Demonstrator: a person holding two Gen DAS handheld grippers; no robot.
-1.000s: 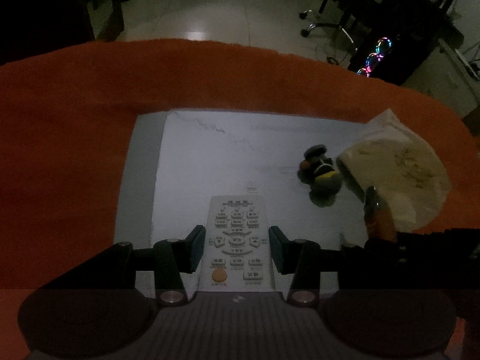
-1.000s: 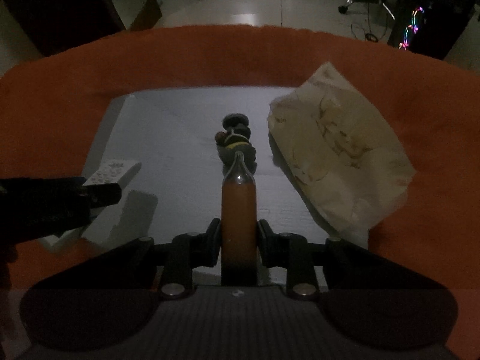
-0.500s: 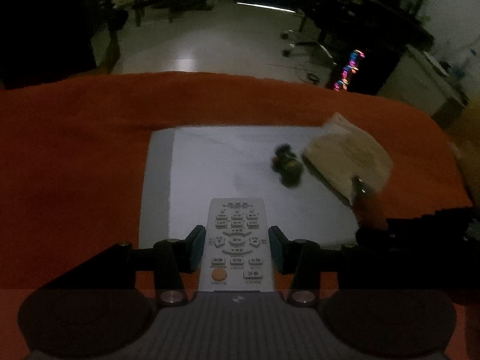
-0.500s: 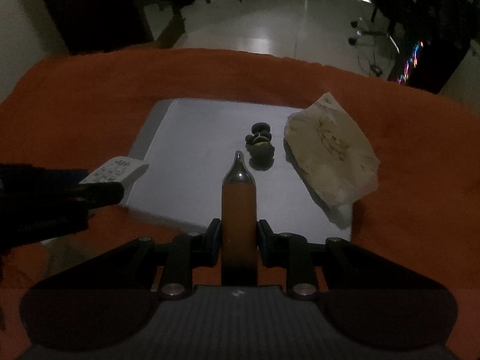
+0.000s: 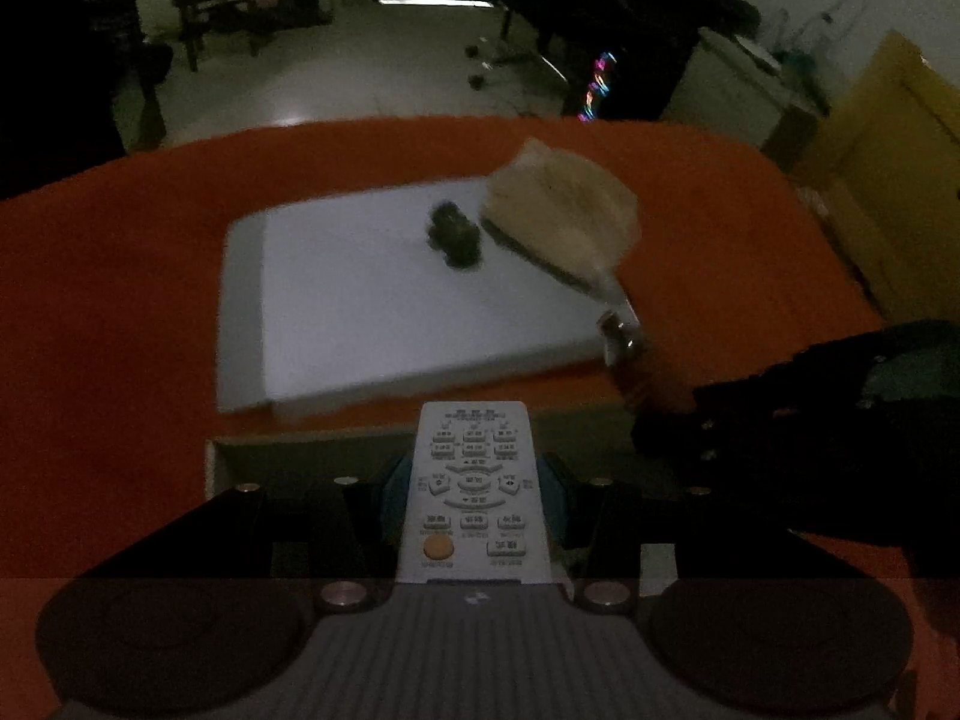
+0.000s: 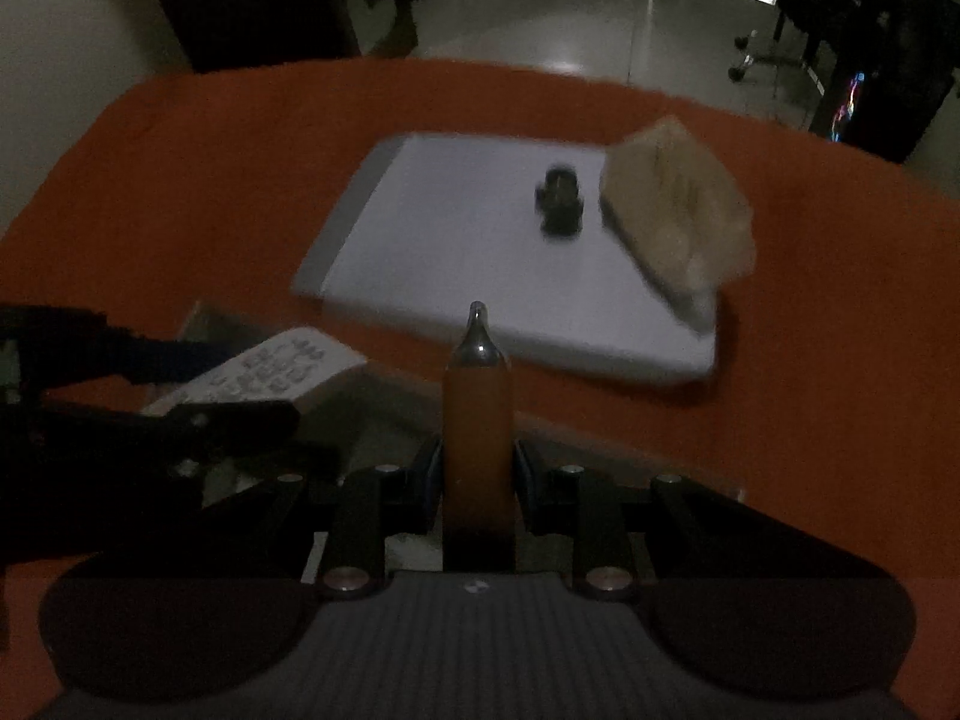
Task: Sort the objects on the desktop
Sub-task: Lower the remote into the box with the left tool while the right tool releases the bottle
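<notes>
White remote control sits clamped between the left gripper's narrowed jaws at lower centre of the left wrist view; a grey board lies on orange cloth above.

Right wrist view: the right gripper pinches an orange silver-tipped tube at lower centre, the board at upper centre.

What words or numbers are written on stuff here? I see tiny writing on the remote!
Remote: small print on and under its buttons and along the top, too small and blurred to read.
Crumpled paper bag: faint marks, blurred, unreadable.
Orange tube: no writing visible.
Nothing in these pictures can be quoted.
</notes>
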